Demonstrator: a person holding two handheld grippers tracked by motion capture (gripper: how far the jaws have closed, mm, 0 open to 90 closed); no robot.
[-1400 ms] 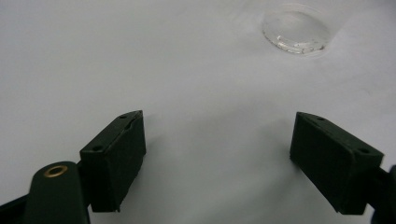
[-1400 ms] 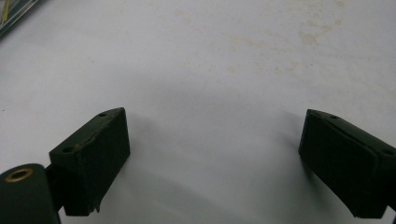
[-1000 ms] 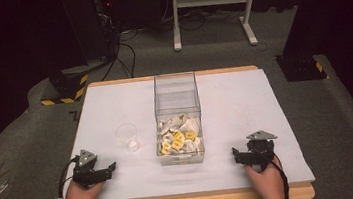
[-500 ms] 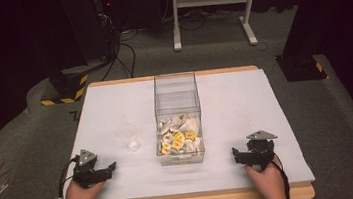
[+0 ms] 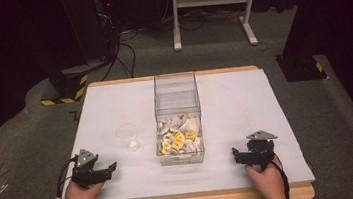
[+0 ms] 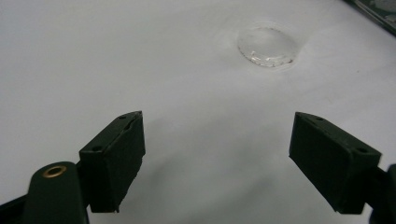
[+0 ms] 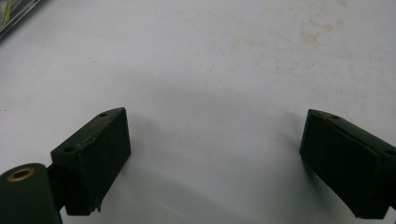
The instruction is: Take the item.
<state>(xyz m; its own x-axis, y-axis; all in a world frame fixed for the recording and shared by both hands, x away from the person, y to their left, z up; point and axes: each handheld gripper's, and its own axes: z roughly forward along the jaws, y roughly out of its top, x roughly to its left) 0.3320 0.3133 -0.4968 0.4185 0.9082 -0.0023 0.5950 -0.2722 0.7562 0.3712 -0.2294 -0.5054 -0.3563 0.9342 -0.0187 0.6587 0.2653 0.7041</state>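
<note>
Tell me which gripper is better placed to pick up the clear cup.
Left. The left gripper rests open near the cup, on its side of the box; the right gripper sits beyond the box.

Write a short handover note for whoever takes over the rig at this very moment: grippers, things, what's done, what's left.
Left gripper: open, holding nothing, resting at the near left of the table.
Right gripper: open, holding nothing, at the near right.
Clear cup: upright, looks empty, ahead of the left gripper, left of the box and apart from it.
Clear box: mid-table, open-topped, small white and yellow packets piled at its near end.
Done: nothing visibly moved.
Left: probably packets into the cup; nothing is grasped so far.
</note>
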